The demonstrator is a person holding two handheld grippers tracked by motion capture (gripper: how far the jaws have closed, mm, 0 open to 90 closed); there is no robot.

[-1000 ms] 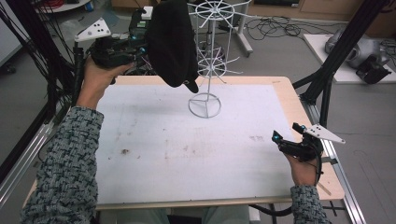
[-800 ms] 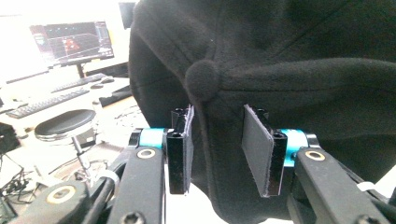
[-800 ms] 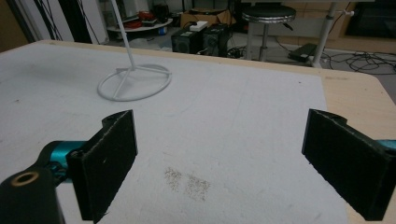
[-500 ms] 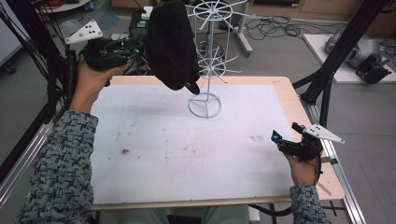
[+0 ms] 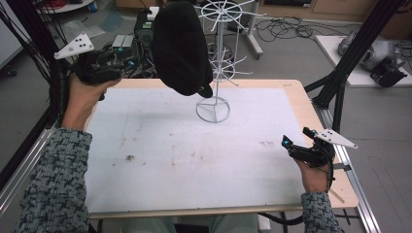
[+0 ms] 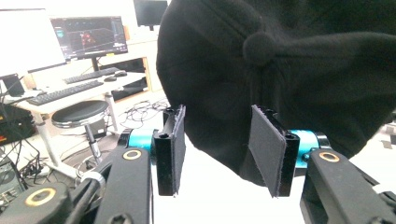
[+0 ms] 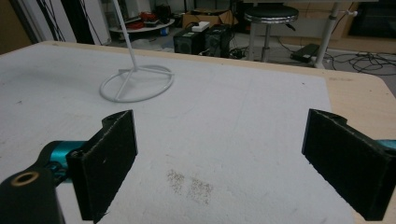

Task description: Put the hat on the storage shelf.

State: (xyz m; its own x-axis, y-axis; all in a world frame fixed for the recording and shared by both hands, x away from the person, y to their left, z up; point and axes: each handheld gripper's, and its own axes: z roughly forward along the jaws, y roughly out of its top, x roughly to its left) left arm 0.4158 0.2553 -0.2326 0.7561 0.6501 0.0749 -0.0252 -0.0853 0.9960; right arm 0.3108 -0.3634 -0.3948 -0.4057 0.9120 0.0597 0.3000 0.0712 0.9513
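A black cap (image 5: 180, 48) hangs on a white wire rack (image 5: 221, 63) whose ring base (image 5: 213, 109) stands at the back middle of the white mat (image 5: 170, 145). My left gripper (image 5: 127, 64) is held just left of the cap, above the mat's far left corner. In the left gripper view its jaws (image 6: 219, 154) have just been opening. The cap's lower edge (image 6: 289, 60) hangs in the gap a little beyond the pads, and neither pad presses on it. My right gripper (image 5: 289, 144) rests low at the mat's right edge, open with nothing between its pads (image 7: 224, 163). The rack base (image 7: 136, 84) lies ahead of it.
Black frame posts (image 5: 340, 92) stand at the table's right and left sides. Electronics boxes (image 5: 128, 43) sit just behind the far left edge. A desk with monitors (image 6: 88, 37) and a stool (image 6: 79, 114) stand beyond the table. A wooden rim (image 5: 311, 111) borders the mat.
My left gripper has drawn back to the left and slightly down, away from the cap. The cap stays on the rack. My right gripper has not moved.
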